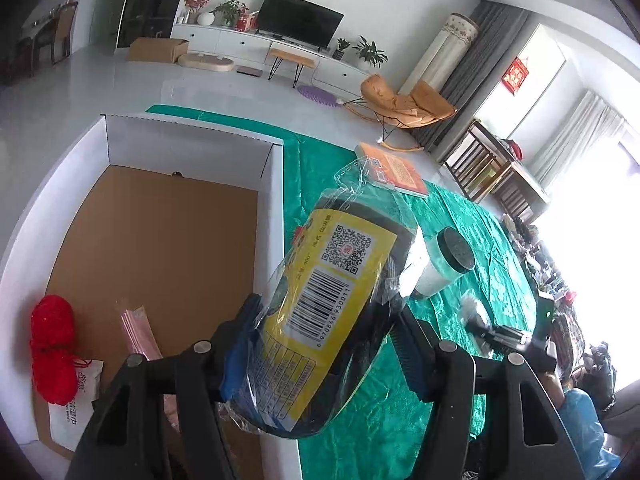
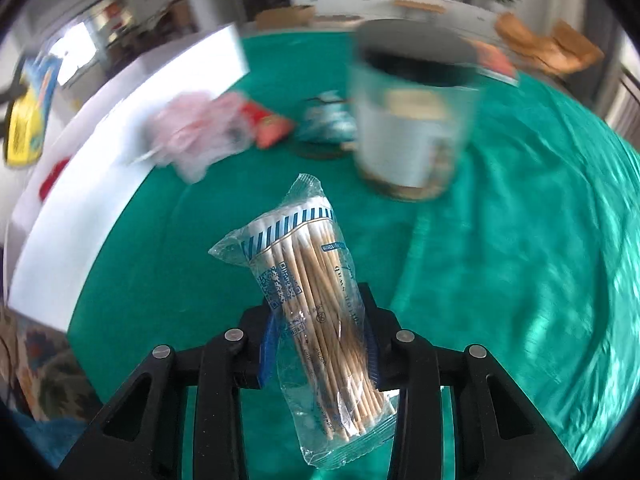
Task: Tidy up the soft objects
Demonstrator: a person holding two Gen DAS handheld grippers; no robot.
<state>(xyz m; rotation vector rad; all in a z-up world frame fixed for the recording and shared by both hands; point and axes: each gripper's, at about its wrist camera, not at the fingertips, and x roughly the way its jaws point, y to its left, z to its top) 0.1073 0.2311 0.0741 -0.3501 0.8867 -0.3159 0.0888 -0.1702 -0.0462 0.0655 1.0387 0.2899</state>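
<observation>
My left gripper (image 1: 320, 328) is shut on a plastic-wrapped roll with a yellow barcode label (image 1: 328, 304), held above the right wall of the white cardboard box (image 1: 272, 208). The roll also shows far left in the right wrist view (image 2: 24, 120). Inside the box lie red yarn (image 1: 52, 344), a pink packet (image 1: 138, 332) and a white pouch (image 1: 76, 404). My right gripper (image 2: 320, 340) is shut on a clear bag of cotton swabs (image 2: 316, 304), held above the green tablecloth (image 2: 500, 260). A pink fluffy item (image 2: 192, 136) and a red packet (image 2: 268, 124) lie by the box wall (image 2: 100, 184).
A white-and-black cylindrical canister (image 1: 440, 264) stands on the cloth, also large in the right wrist view (image 2: 412, 112). An orange book (image 1: 394, 170) lies at the far table edge. A teal wrapped item (image 2: 328, 124) sits beside the canister. The right wrist view is motion-blurred.
</observation>
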